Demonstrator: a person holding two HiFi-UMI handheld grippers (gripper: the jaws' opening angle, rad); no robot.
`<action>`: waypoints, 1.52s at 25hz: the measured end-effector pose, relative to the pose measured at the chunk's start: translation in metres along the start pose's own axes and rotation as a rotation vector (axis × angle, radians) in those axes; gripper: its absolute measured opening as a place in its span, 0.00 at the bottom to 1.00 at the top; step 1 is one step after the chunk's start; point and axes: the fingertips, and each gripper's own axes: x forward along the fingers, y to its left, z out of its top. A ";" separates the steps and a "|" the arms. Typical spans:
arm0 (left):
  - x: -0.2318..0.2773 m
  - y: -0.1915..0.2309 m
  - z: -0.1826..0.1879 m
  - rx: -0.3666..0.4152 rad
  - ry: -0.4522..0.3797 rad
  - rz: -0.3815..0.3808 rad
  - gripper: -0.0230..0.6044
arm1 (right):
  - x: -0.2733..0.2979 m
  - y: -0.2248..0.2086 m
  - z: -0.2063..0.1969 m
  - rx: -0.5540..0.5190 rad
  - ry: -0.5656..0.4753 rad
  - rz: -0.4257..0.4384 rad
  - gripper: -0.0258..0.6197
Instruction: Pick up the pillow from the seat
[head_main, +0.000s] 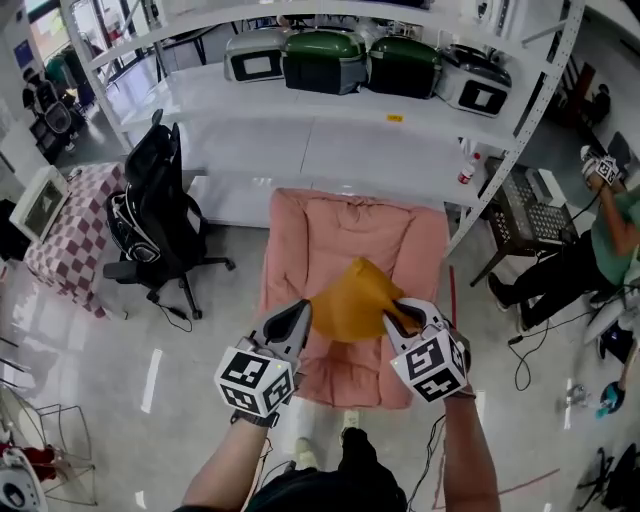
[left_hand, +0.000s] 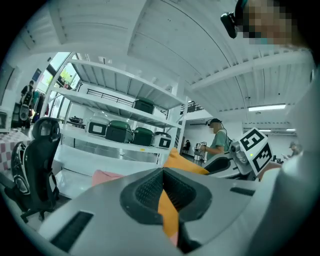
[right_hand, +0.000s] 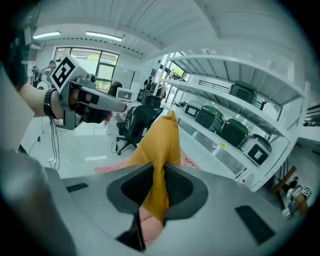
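Lower centre of the frame: left claw (head_main: 298, 316) and right claw (head_main: 402, 318), each clenched on a pinched fold of orange fabric. Behind them, filling mid-frame, the pink seat (head_main: 330, 225). Over it, slung between both claws, the orange pillow (head_main: 350, 295), seemingly clear of it. To finish the lift well: raise both sides evenly, hold both pinches tight, and avoid spreading apart and tugging the thin folds free.

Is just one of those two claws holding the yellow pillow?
No, the left gripper and the right gripper each pinch an edge of the yellow pillow, one on either side.
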 end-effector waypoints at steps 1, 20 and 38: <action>-0.005 -0.001 0.008 0.004 -0.008 0.002 0.04 | -0.006 0.000 0.007 0.001 -0.012 -0.006 0.14; -0.073 -0.022 0.100 0.071 -0.120 -0.015 0.04 | -0.101 -0.004 0.101 -0.075 -0.128 -0.121 0.14; -0.103 -0.030 0.110 0.087 -0.139 -0.024 0.04 | -0.126 0.016 0.104 -0.105 -0.128 -0.150 0.13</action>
